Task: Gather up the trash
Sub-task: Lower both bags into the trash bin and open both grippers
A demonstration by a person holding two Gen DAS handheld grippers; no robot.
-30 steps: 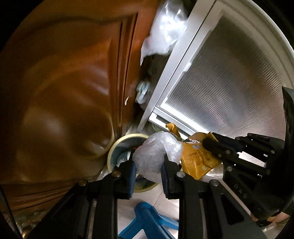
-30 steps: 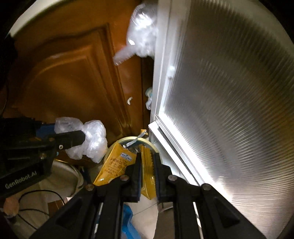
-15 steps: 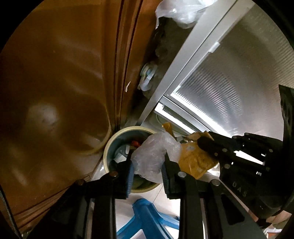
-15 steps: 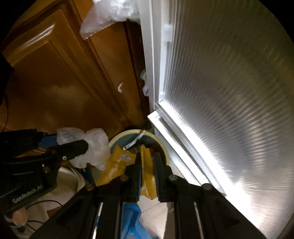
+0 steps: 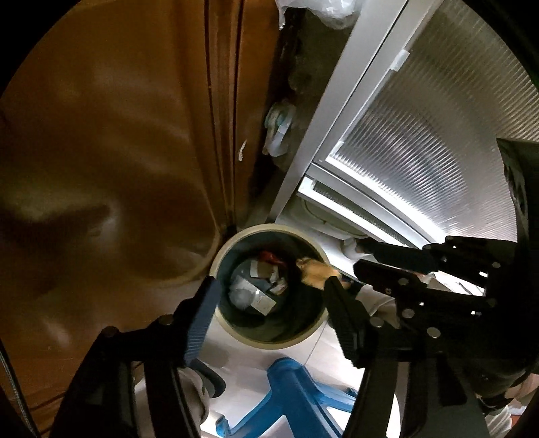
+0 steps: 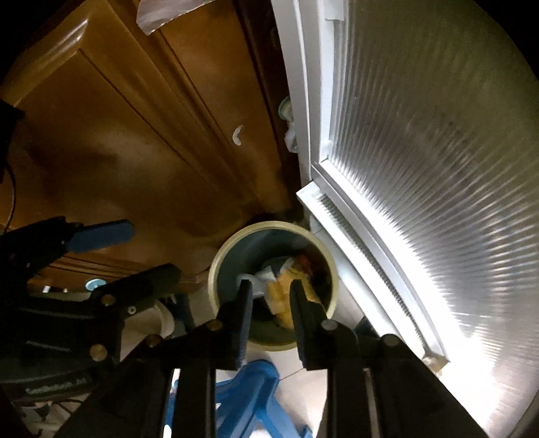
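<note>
A round bin with a cream rim [image 5: 269, 343] stands on the floor in the corner, holding several scraps. My left gripper [image 5: 269, 283] hangs right above it, its jaws opening wide with nothing between them. The crumpled clear plastic bag [image 5: 241, 294] lies inside the bin. In the right wrist view my right gripper [image 6: 271, 284] is over the same bin [image 6: 215, 269], its jaws opening. The yellow wrapper [image 6: 283, 298] is blurred just below the pads and slipping into the bin. The wrapper [image 5: 316, 273] also shows off the right gripper's tips [image 5: 356, 256]. The left gripper [image 6: 155, 251] is at the left.
A brown wooden door [image 5: 118, 151] stands left of the bin. A white-framed frosted glass door [image 6: 421, 168] is at the right. A blue plastic stool [image 5: 293, 397] lies on the tiled floor in front of the bin. A clear bag [image 5: 323, 10] hangs above.
Both grippers sank toward the bin. The left gripper let go of the clear plastic bag, which dropped in. The right gripper's jaws parted and the yellow wrapper slid down.
</note>
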